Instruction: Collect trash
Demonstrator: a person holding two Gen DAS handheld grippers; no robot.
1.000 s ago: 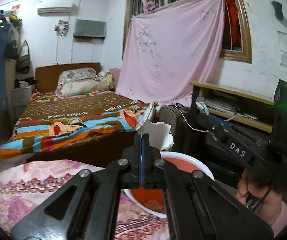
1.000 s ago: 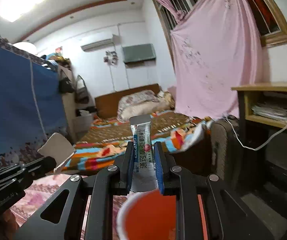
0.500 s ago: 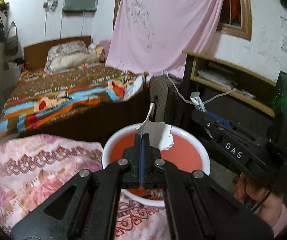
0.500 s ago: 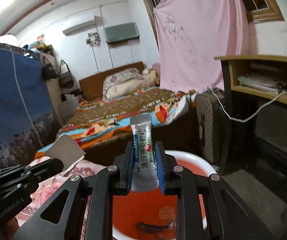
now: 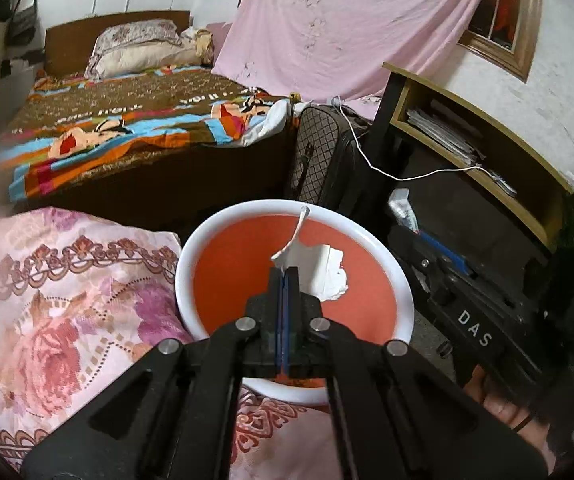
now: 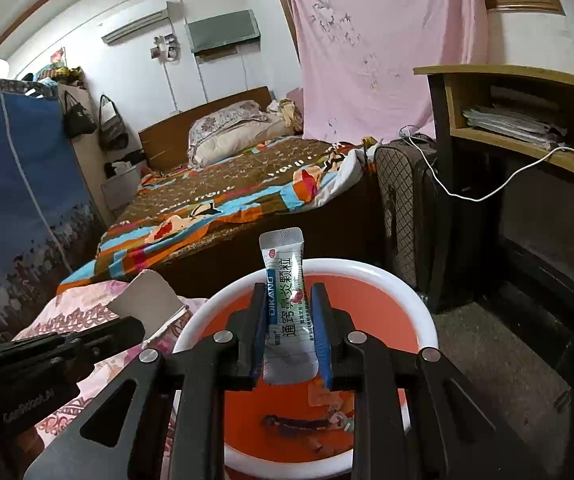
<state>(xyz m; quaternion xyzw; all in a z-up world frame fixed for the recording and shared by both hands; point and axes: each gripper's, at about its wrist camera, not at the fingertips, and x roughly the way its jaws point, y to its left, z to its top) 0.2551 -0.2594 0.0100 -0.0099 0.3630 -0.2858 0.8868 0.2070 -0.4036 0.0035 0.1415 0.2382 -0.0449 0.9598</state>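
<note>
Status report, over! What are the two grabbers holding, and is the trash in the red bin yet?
Left gripper shut on torn paper. Right gripper shut on sachet. Both over bin, not dropped. Nothing blocking.

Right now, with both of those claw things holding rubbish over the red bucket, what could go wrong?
The torn white paper in the left gripper is light and pinched only by one edge, so it might flutter past the bucket's white rim onto the pink floral cloth beside it. The sachet stands upright between the right gripper's pads; on release it could cling to one pad rather than drop into the bucket.
</note>
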